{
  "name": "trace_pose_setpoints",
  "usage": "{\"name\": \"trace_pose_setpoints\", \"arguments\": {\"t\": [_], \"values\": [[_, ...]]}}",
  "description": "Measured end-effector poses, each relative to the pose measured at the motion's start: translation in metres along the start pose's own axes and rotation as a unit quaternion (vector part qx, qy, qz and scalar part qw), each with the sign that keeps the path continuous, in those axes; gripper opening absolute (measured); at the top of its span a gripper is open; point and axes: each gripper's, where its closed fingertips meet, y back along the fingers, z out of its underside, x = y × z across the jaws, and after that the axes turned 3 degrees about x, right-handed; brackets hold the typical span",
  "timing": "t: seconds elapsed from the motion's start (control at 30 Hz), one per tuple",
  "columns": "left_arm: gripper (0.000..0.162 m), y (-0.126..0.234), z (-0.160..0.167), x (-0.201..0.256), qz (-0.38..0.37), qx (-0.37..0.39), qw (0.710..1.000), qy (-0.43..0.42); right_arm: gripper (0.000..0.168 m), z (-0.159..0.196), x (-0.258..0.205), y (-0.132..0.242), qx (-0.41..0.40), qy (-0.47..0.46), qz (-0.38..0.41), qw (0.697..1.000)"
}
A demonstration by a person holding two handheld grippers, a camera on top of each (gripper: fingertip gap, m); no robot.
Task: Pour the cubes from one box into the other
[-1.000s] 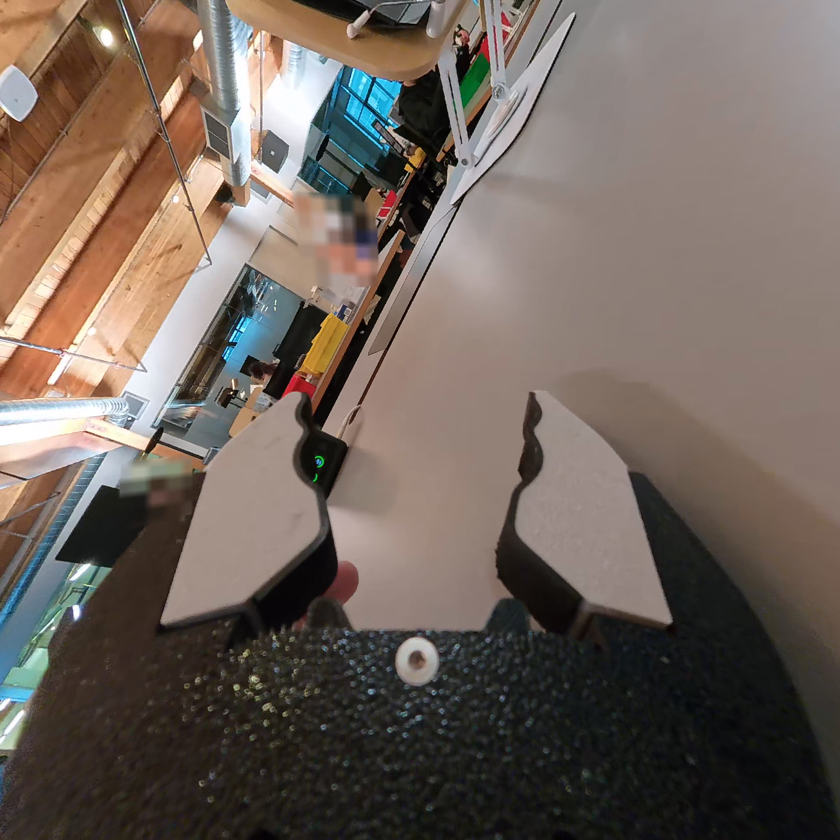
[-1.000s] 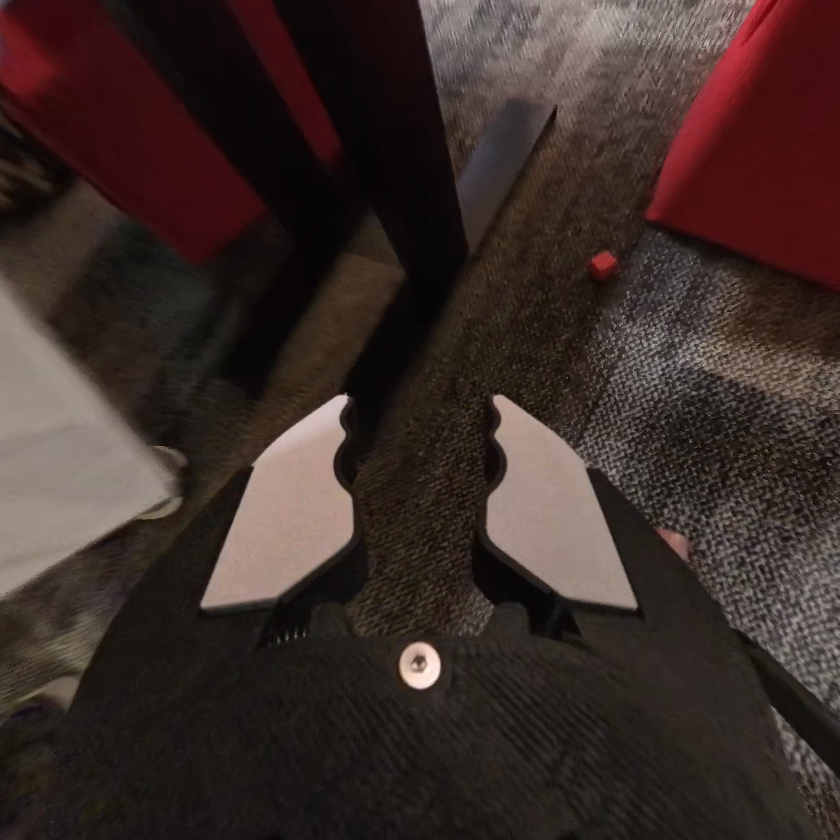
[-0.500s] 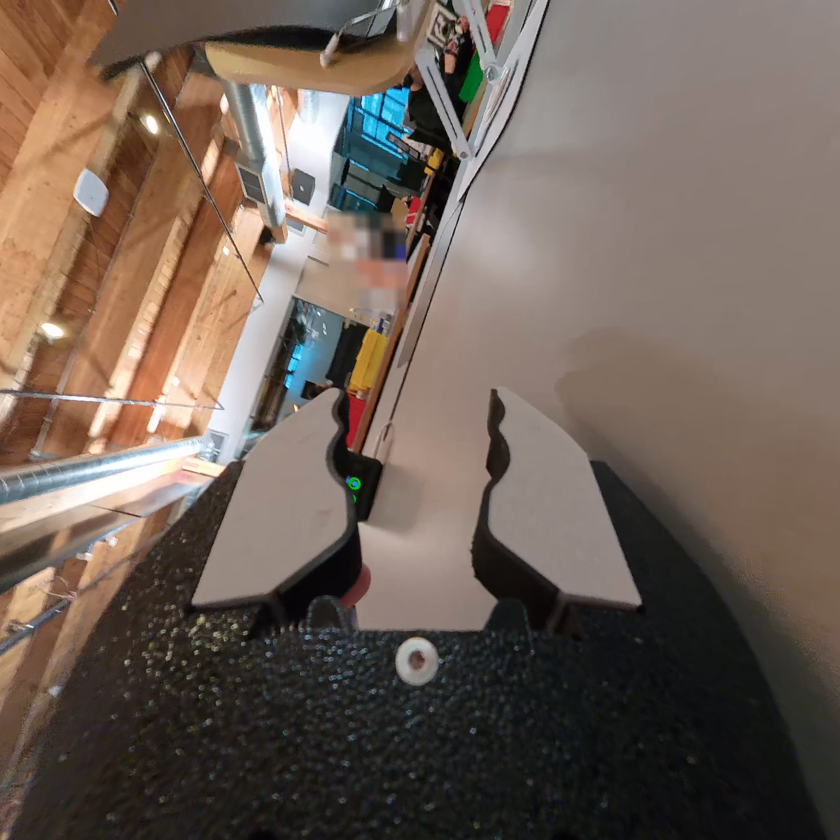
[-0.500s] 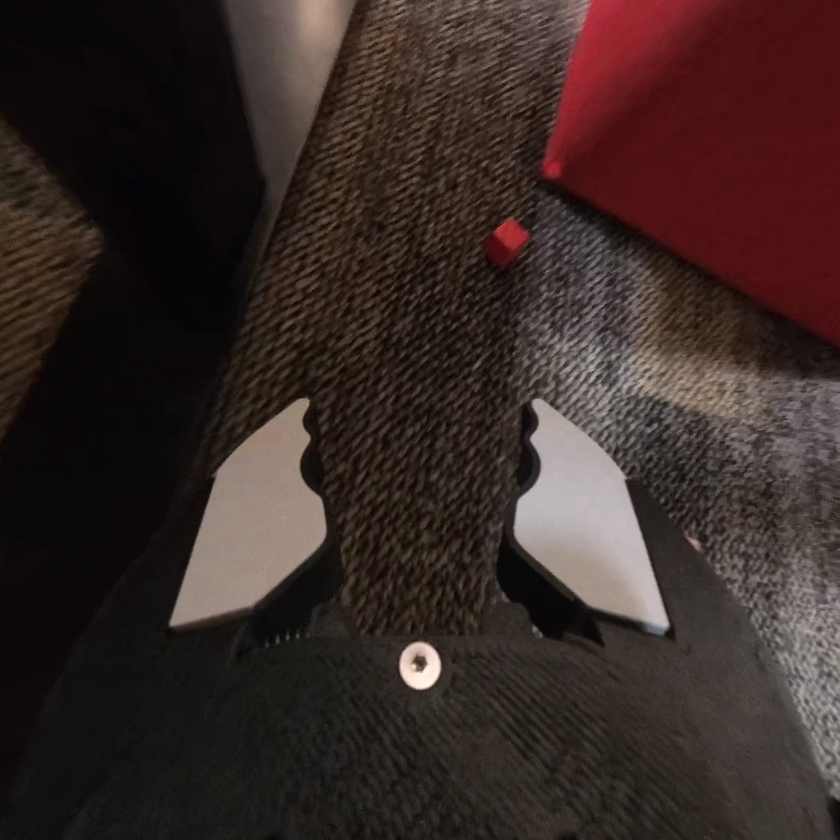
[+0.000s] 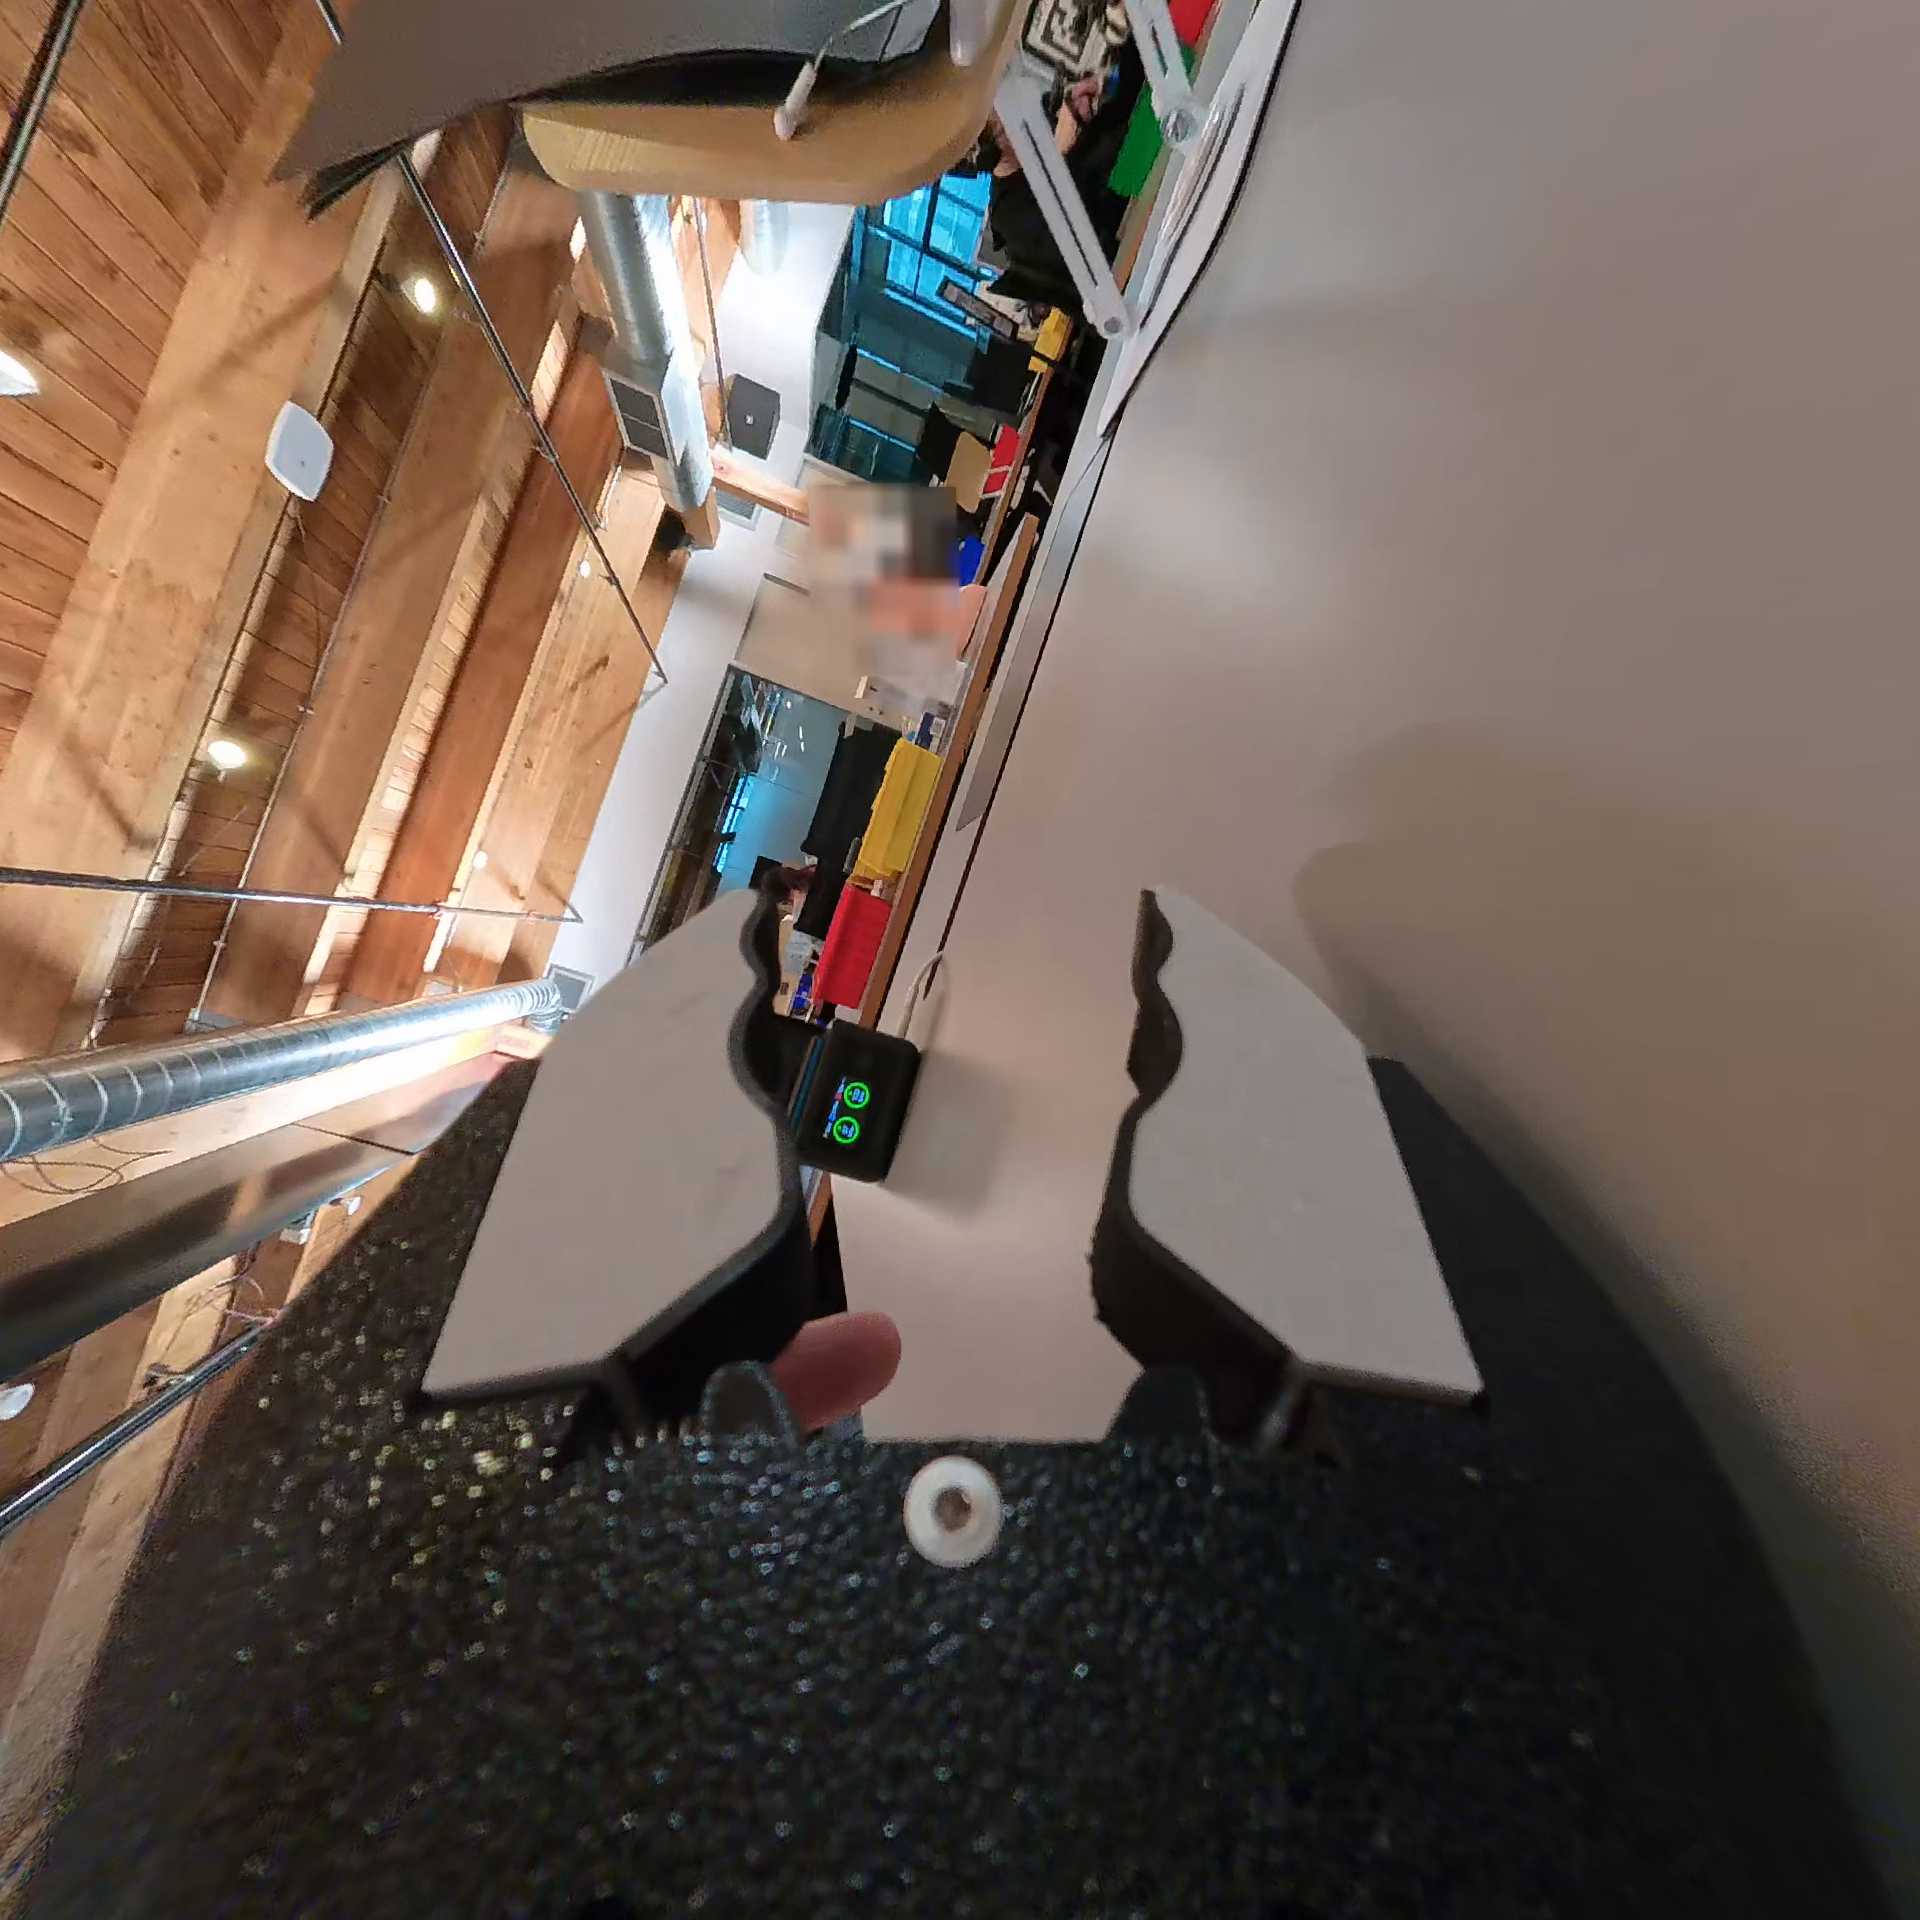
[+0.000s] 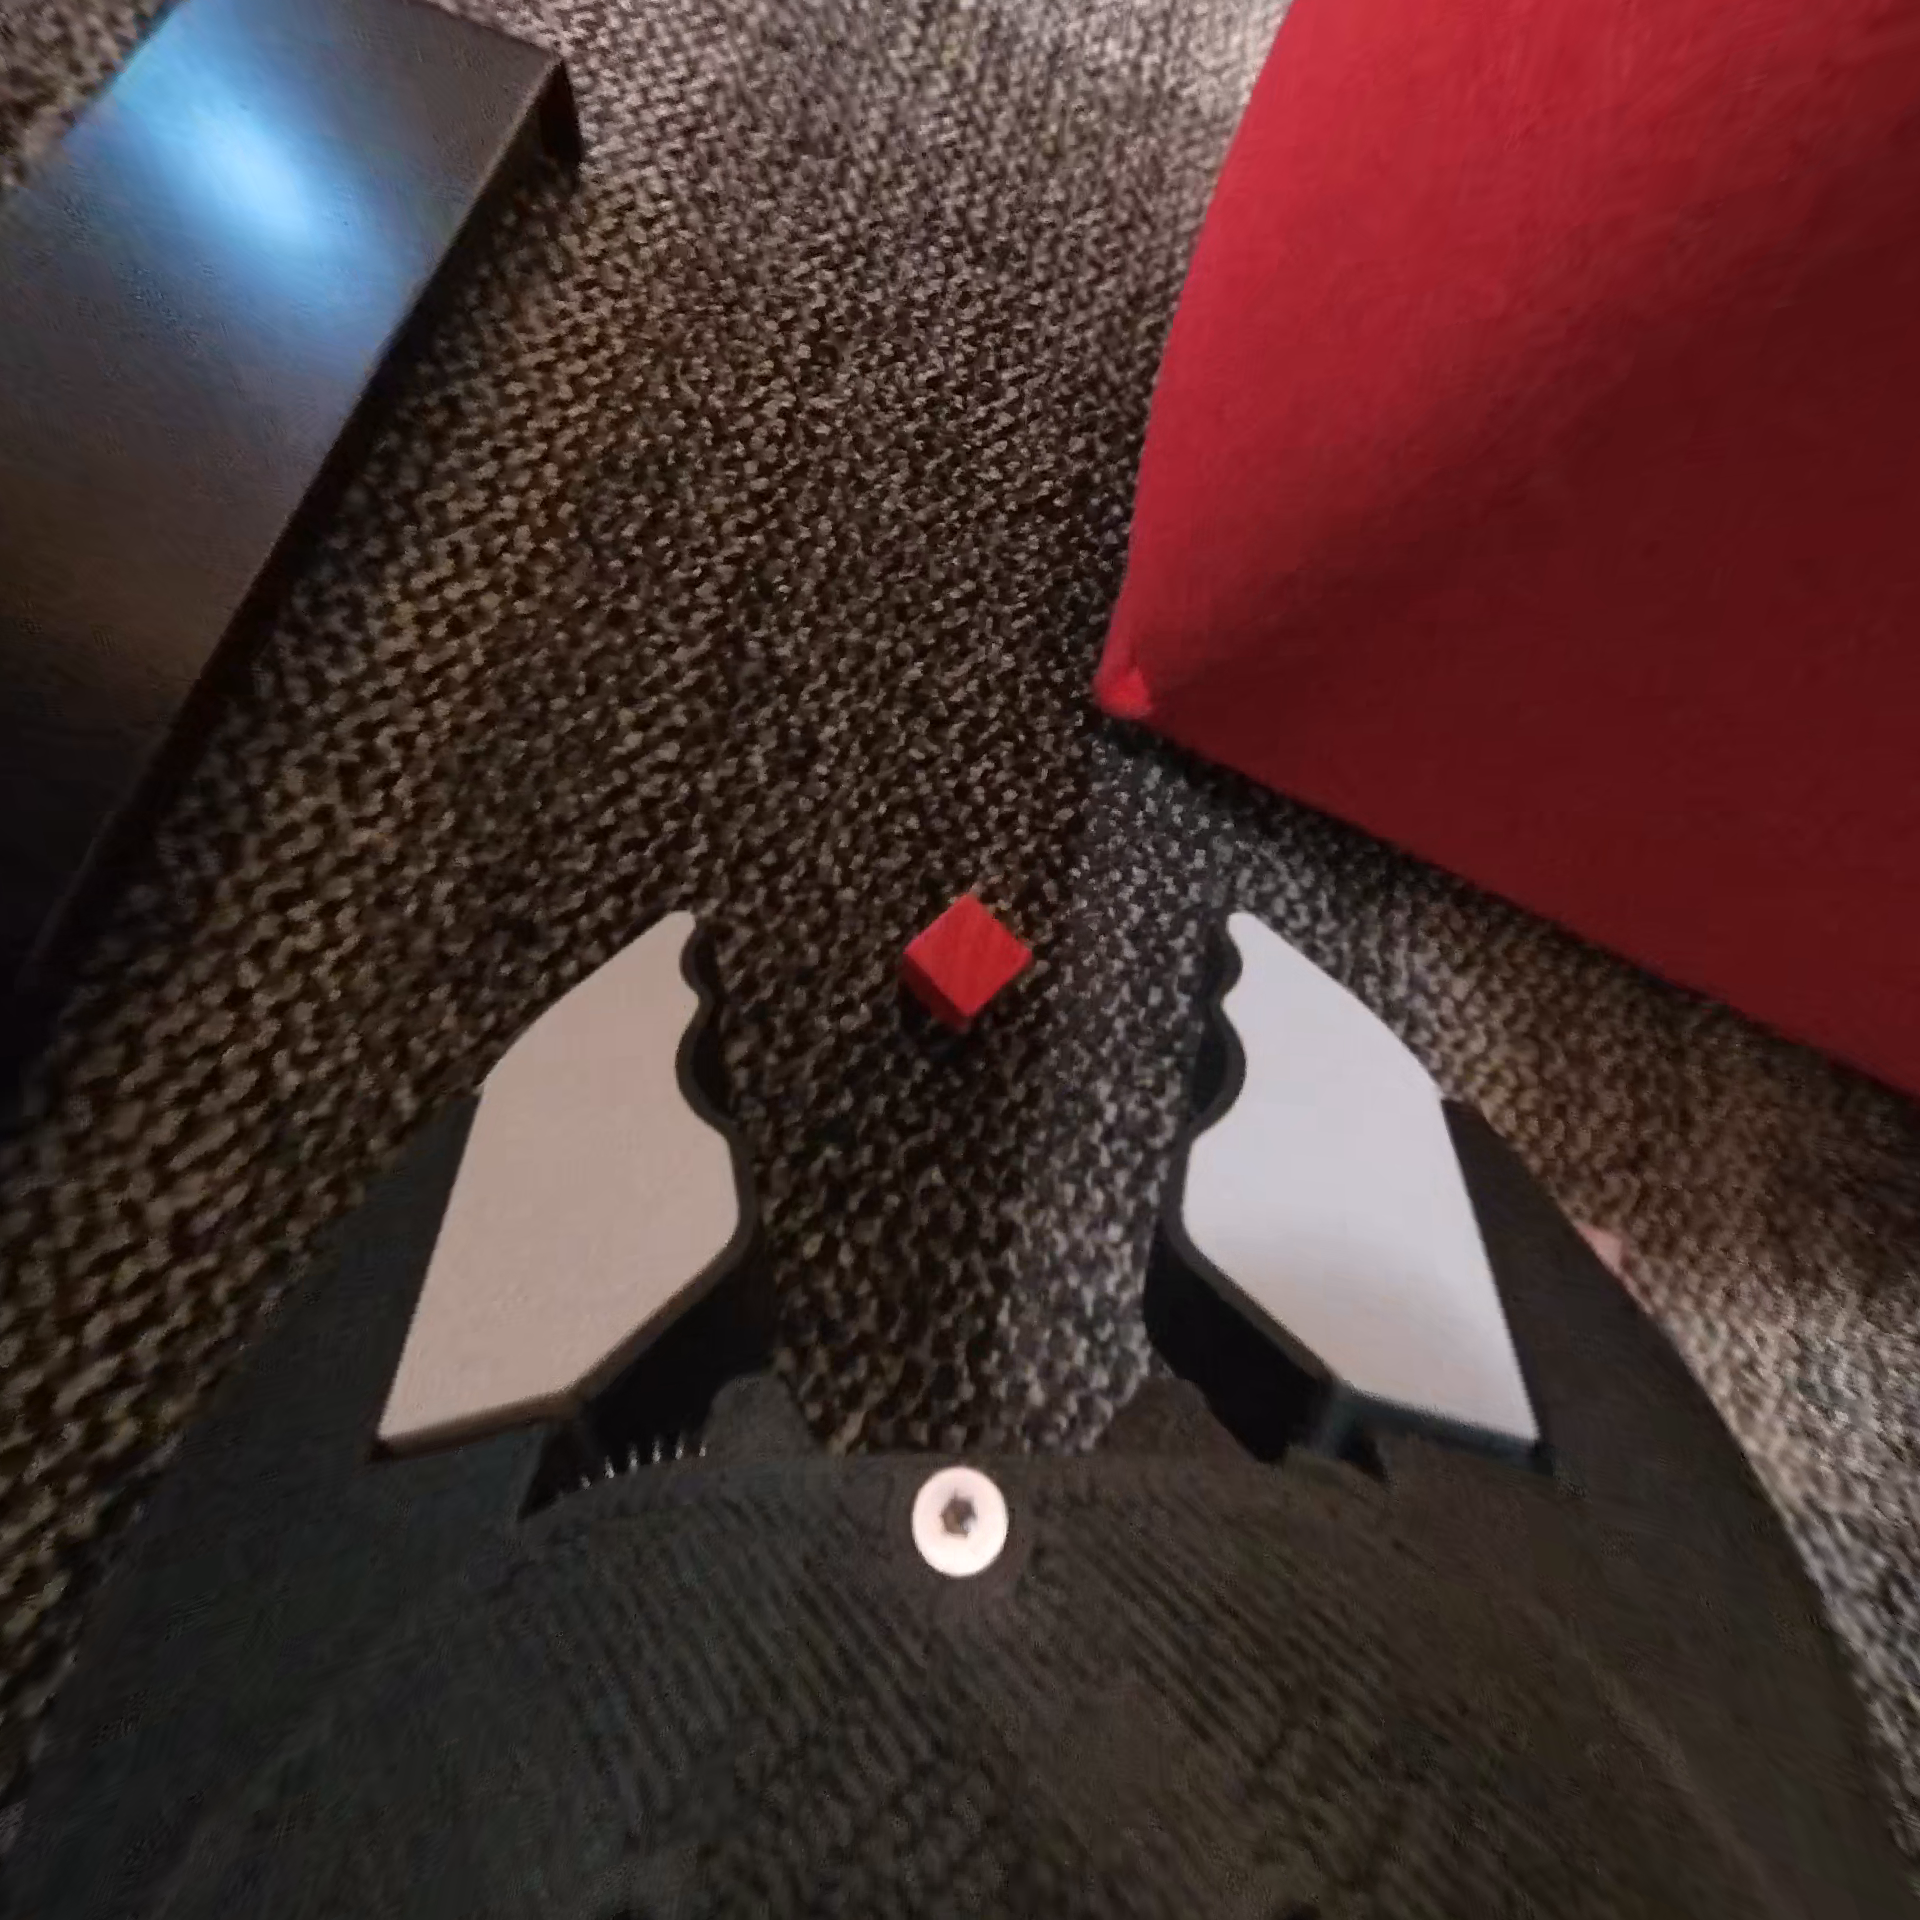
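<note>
Red cube (image 6: 966, 961) on carpet (image 6: 831, 520) sits just beyond your spread right fingers (image 6: 961, 971), so closing off-centre may flick it away; your left fingers (image 5: 951, 1023) gape empty.

Left gripper (image 5: 951, 1039): black speckled printed body, pale grey wavy-edged finger plates, white centre screw. Right gripper (image 6: 961, 1049): same build, black ridged body, grey plates.

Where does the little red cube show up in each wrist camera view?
Left wrist view: not in it; only a grey tabletop and the room.
Right wrist view: the red cube lies on the carpet, between the open right gripper's fingertips.
Shared landmark: none.
</note>
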Motion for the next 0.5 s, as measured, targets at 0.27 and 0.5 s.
{"name": "trace_pose_setpoints", "arguments": {"t": [0.27,0.5], "values": [[0.054,0.0,0.001,0.005,0.014,-0.012,1.0,0.012,0.051,0.025,-0.011,-0.039,-0.071,0.005,-0.073,0.995],[0.049,-0.001,0.001,0.008,0.022,-0.015,1.0,0.01,0.028,0.03,-0.027,-0.03,-0.057,-0.032,-0.162,0.985]]}}
